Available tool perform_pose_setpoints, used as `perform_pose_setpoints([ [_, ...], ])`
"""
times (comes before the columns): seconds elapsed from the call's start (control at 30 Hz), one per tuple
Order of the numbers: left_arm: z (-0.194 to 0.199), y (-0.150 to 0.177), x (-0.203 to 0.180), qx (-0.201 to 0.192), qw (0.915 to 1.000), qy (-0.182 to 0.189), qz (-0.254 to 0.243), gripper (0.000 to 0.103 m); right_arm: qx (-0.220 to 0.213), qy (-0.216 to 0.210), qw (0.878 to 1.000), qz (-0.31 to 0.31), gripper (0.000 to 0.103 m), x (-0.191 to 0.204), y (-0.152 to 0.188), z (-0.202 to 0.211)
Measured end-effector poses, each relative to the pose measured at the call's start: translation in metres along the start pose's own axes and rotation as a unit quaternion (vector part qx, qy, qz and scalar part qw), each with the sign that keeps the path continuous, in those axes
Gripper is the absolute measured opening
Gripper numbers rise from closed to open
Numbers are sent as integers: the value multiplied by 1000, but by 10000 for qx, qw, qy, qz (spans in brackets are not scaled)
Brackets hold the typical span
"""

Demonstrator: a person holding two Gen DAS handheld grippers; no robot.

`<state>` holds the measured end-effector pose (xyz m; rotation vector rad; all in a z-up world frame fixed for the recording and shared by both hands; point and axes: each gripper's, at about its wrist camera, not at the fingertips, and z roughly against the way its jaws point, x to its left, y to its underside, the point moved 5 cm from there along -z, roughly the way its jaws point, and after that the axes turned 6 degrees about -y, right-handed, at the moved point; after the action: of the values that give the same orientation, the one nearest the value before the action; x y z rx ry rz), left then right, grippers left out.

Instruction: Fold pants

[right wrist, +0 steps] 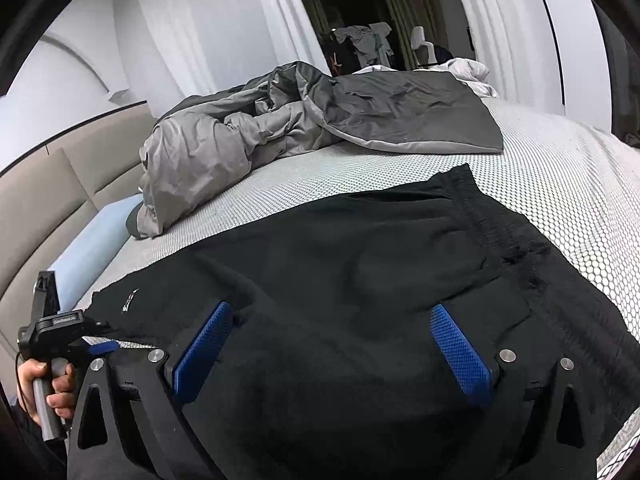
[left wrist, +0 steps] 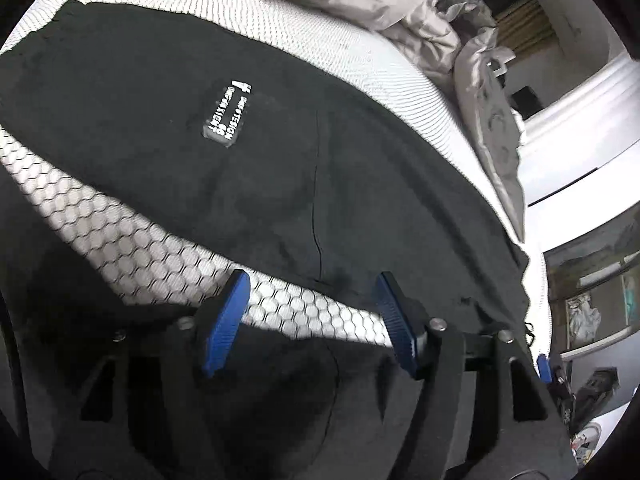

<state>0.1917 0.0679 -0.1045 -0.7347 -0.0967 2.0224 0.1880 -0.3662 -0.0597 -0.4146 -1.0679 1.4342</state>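
- As the left gripper hovers with jaws apart and empty, black pants lie flat on the honeycomb mattress; pinching both layers at the hem should keep the fold square.
- Right gripper stands open and empty over the pants, near the waistband.

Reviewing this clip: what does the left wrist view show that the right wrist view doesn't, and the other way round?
Left wrist only: the white printed label read close up, and bare honeycomb mattress cover between the two legs of the black pants. Right wrist only: the elastic waistband, the padded headboard, and the hand holding the left hand-held gripper. Both: the pants spread flat, the rumpled grey duvet, and each view's own hand-held gripper open, the right hand-held gripper included.
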Motion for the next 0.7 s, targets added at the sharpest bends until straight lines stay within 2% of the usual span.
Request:
perform_pose_setpoints([
  [0.13, -24, -19, -3, -65, 9987, 301, 406, 59, 30, -58, 10000, 4, 101, 3, 0, -5],
  [0.17, -24, -22, -1, -163, 9980, 349, 495, 53, 48, -88, 9999, -28, 101, 3, 0, -7],
  [0.23, -23, -29, 3, -354, 9975, 266, 543, 9, 55, -111, 9999, -76, 101, 0, 1, -7],
  [0.3, -22, -34, 3, -447, 9977, 283, 427, 3, 54, -46, 9999, -116, 101, -4, 1, -7],
  [0.37, -8, -44, 7, -763, 9962, 175, 375, 2, 27, 32, 9999, -158, 101, -10, 0, -5],
  [0.43, 1, -55, 13, -1033, 9938, -358, 190, 4, -40, 126, 9997, -186, 101, -15, -3, -1],
  [0.5, -7, -56, 20, -829, 9934, -779, 135, 4, -126, 292, 9991, -282, 101, -28, -7, 5],
  [0.53, -12, -52, 18, -681, 9939, -860, 83, 4, -110, 354, 9986, -366, 101, -35, -7, 5],
  [0.6, -8, -48, 6, -741, 9935, -851, -128, 5, -20, 467, 9973, -561, 101, -51, -8, 4],
  [0.67, 3, -44, -5, -867, 9921, -817, -397, 18, -3, 518, 9965, -656, 101, -63, -10, 10],
  [0.7, 11, -41, -10, -964, 9912, -765, -491, 34, -26, 554, 9964, -641, 101, -68, -12, 16],
])
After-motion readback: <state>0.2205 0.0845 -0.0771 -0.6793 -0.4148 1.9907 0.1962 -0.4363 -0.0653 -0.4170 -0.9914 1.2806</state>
